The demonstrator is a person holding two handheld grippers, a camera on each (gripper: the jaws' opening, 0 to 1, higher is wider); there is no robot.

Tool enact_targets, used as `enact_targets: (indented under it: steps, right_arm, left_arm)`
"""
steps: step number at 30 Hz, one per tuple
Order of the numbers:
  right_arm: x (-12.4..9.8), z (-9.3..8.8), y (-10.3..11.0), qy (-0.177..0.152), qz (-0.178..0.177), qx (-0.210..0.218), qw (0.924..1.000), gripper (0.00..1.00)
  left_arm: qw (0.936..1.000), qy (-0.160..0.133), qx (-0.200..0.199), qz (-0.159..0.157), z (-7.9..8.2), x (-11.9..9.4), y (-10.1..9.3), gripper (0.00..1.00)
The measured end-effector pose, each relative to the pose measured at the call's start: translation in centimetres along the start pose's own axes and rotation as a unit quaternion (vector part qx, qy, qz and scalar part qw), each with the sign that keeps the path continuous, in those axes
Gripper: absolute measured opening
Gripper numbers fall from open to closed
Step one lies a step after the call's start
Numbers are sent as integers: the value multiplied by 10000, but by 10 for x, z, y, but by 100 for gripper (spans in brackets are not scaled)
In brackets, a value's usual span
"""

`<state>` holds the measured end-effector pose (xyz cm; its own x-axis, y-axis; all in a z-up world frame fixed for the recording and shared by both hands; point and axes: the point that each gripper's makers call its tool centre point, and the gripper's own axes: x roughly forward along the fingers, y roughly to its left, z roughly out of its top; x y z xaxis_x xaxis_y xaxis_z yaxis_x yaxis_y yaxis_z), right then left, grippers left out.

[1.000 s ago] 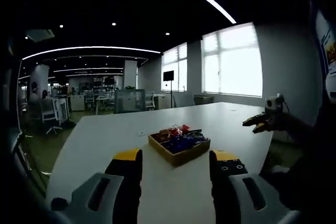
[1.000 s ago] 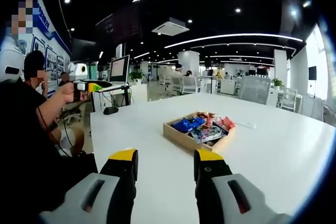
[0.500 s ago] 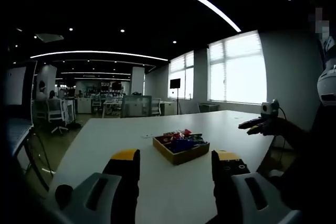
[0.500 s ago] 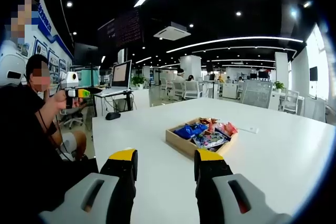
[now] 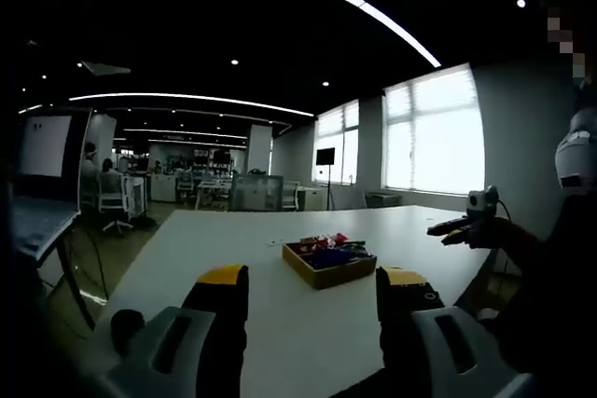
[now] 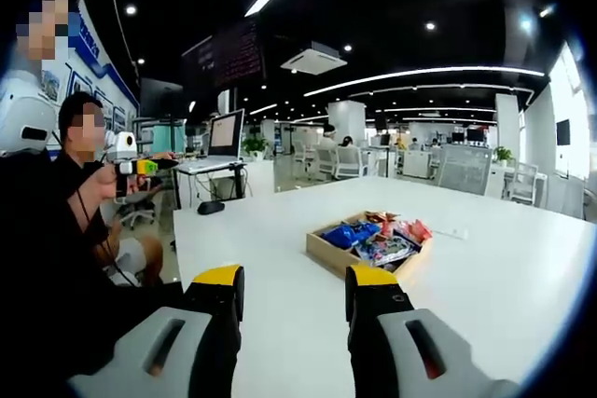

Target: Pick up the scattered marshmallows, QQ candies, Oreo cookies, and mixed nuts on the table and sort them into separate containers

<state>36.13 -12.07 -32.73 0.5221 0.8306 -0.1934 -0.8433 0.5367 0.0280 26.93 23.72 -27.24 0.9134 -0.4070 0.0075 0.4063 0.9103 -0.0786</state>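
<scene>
A shallow rectangular wooden tray (image 5: 326,274) (image 6: 328,255) sits out on the broad, smooth white counter (image 5: 280,323) (image 6: 485,277), well apart from both tools. It is heaped with crinkly wrapped snack packets (image 5: 325,249) (image 6: 373,238), glossy blue ones in the middle and red ones toward one end; from here the wrappers are too small and jumbled to tell which sweet or nut is which.

The left hand-held gripper (image 5: 312,291) is raised above the near edge of the counter, its two black, yellow-capped jaws standing wide apart with nothing between them, the grey moulded bodies cut off at the bottom of the left gripper view. The right hand-held gripper (image 6: 287,288) is held the same way, jaws parted and empty, pointing across the counter toward the tray.

In the right gripper view the person in a dark top (image 6: 47,258) sits at the left, one hand lifted, gripping the other tool out at arm's length. In the left gripper view that pose is mirrored: a dark sleeve (image 5: 541,258) reaches in from the right.

A small card or slip (image 6: 455,232) lies flat just beyond the tray; its markings are unreadable. Behind, office desks and chairs fade into dimness.
</scene>
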Motion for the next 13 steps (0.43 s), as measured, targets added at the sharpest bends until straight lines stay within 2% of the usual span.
enact_targets:
  steps: [13]
  right_arm:
    - [3, 1, 2, 4, 5, -22, 10000, 40]
  left_arm:
    - [9999, 72, -75, -97, -7, 9, -3, 60]
